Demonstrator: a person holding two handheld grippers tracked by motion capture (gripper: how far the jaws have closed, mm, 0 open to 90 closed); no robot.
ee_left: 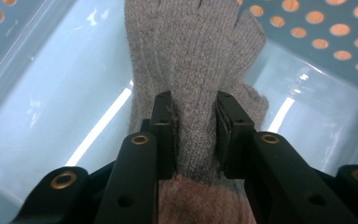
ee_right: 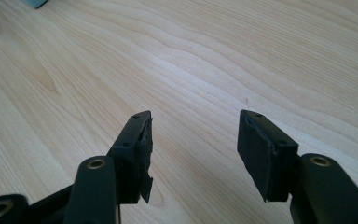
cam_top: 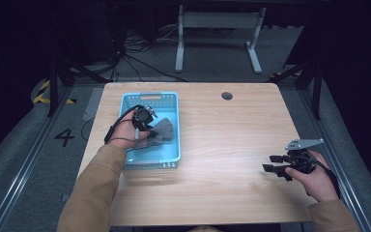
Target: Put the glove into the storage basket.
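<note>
At far left of the high view: yellow-and-black hazard tape (cam_top: 42, 92) and a painted numeral "4" (cam_top: 64, 137) on the grey floor beside the pale wooden tabletop (cam_top: 222, 145).

On the left half of the tabletop: a light-blue perforated plastic basket (cam_top: 173, 126), rectangular, with round holes along its walls. Inside it, flat on the smooth bottom: a grey knitted wool glove (cam_top: 162, 131), fingers fanned toward the basket's right wall. Reaching into the basket from the near side: the left hand in a tan sleeve, carrying the left claw (cam_top: 145, 126). Seen from the left gripper view: left claw (ee_left: 196, 128) closed on the grey knitted wool glove (ee_left: 196, 60), both black pads pressed against the bunched knit near the cuff, glove fingers stretching away toward the far perforated wall of the basket (ee_left: 317, 32). A brownish band of knit at the bottom edge, between the black arms.

Past the basket, near the far edge of the tabletop: a small round grey cable grommet (cam_top: 227, 95). Beyond the tabletop, on the floor: a white metal table frame (cam_top: 217, 29) and loose black cables (cam_top: 140, 53).

At right, near the front corner: the right claw (cam_top: 273, 163), held low in the right hand, grey three-cornered plate on top, pointing left. From the right gripper view: right claw (ee_right: 193, 140) spread wide, bare wood grain between the pads, well apart from the basket.
</note>
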